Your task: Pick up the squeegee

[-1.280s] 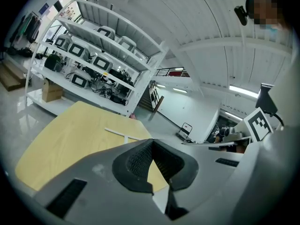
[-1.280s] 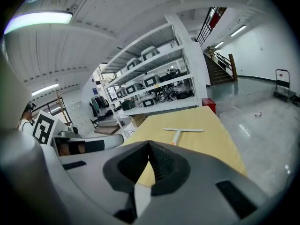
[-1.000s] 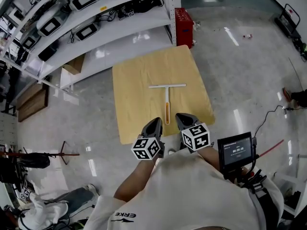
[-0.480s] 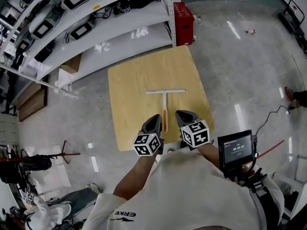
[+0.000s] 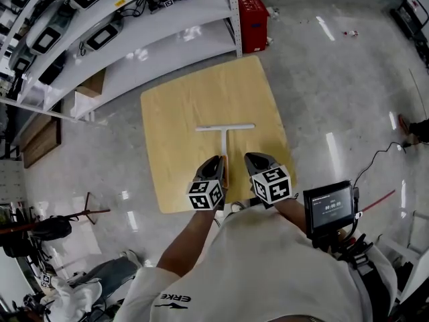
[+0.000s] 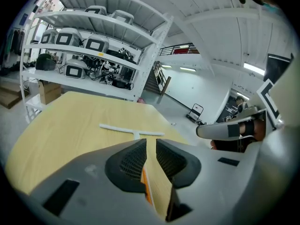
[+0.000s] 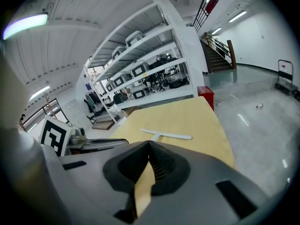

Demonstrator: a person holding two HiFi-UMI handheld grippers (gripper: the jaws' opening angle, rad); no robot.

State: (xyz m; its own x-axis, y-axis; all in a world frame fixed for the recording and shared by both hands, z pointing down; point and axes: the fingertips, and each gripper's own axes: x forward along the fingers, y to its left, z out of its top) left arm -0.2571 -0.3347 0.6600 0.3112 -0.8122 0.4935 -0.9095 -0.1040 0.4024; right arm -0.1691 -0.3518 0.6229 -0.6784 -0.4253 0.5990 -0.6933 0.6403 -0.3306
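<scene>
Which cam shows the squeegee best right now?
Head view: the squeegee shows its full blade and most of its handle from above. Left gripper view gives the blade at a shallow angle plus a strip of orange handle. Right gripper view shows only the blade and the top of the stem.

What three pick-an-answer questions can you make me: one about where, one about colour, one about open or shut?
1. Where does the squeegee lie?
A on the wooden table
B on a shelf
C on the floor

2. What colour is the plastic crate?
A blue
B red
C green

3. The right gripper has its jaws:
A wide apart
B clamped on the squeegee
C together

Answers: A, it lies flat on the tabletop; B, the crate is plainly red; C, the jaw tips meet with nothing between them.
</scene>
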